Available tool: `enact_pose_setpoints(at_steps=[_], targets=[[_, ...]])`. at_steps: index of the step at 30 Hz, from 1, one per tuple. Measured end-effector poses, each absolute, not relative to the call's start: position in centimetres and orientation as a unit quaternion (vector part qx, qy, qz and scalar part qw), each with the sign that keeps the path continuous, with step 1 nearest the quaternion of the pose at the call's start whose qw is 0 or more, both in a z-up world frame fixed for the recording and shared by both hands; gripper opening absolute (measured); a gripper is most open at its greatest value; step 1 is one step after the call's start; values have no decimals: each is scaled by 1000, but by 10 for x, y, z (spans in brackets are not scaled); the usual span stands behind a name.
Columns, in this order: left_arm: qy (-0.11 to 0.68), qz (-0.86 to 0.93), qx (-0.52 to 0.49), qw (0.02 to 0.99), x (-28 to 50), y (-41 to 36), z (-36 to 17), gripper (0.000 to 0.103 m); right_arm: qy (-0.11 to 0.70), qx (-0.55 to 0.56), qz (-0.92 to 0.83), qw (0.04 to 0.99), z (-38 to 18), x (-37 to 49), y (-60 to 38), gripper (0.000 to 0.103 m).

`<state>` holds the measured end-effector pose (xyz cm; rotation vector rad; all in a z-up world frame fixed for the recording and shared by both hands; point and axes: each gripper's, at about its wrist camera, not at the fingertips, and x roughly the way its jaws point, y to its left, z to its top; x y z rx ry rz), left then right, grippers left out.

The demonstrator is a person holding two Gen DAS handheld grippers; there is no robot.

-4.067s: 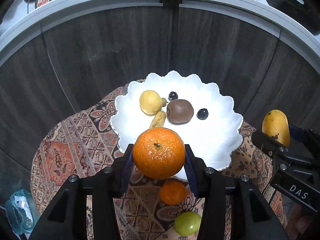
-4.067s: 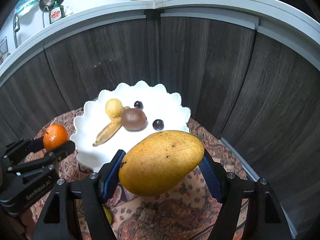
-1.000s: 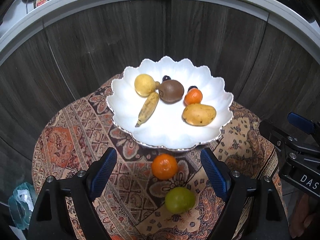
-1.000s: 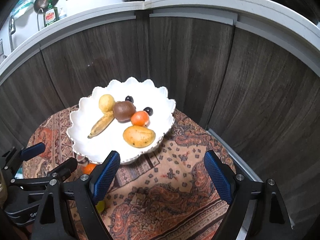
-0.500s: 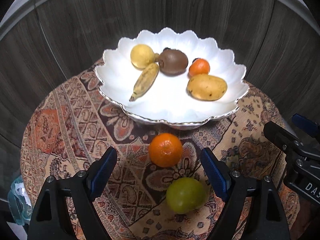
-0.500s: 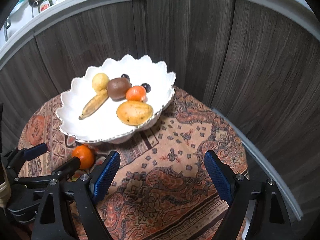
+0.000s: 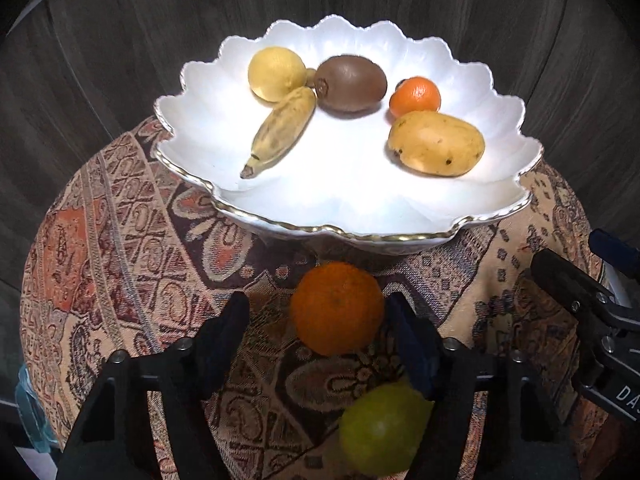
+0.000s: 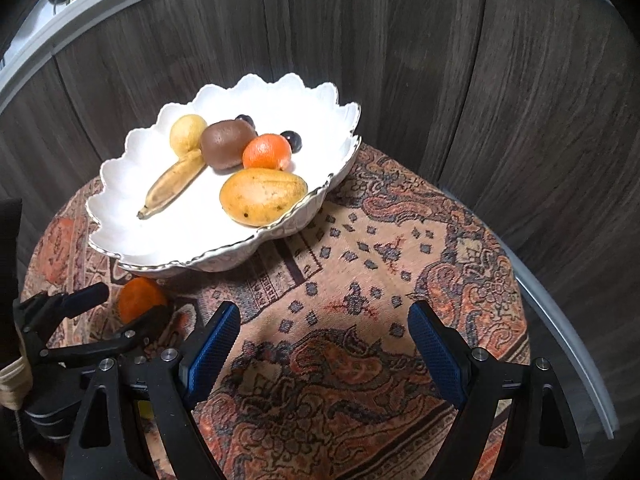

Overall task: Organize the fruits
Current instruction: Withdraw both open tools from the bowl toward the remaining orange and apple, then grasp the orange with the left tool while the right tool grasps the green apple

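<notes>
- The left tongs [image 7: 316, 330] stand apart around the loose orange [image 7: 337, 307], which lies on the patterned table [image 7: 120, 240] just in front of the scalloped white bowl [image 7: 400, 236]; nothing is gripped yet.
- Centre the orange between the pads, since it sits nearer the right one, then close across its widest part.
- The green fruit [image 7: 384, 428] lies just behind, so avoid nudging it.
- Lift above the gilt rim before carrying over, and set it in bare space away from the mango [image 7: 436, 143].
- The right tongs [image 8: 324, 344] hang apart and empty over the cloth.
</notes>
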<state>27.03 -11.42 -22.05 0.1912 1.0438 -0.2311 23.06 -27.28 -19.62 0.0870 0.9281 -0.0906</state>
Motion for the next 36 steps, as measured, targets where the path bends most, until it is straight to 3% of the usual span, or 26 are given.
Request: enact_pose_setpoints(at_steps=[3,7,19,36], targets=[[500,-114,88,854,272,-115,-225,61,452,44,-42,890,-201,233,-273,87],[504,-132,74,850,274,-117,-229,46,455,48,-41,888,-205,234,-273,87],[495,-136,77,855,267,-121,-222,44,454,46,-44,889,-202,228,-274,87],[468,-112,72,874,224,-63,-178,43,430,21,-26,902,-168,208,-233,87]])
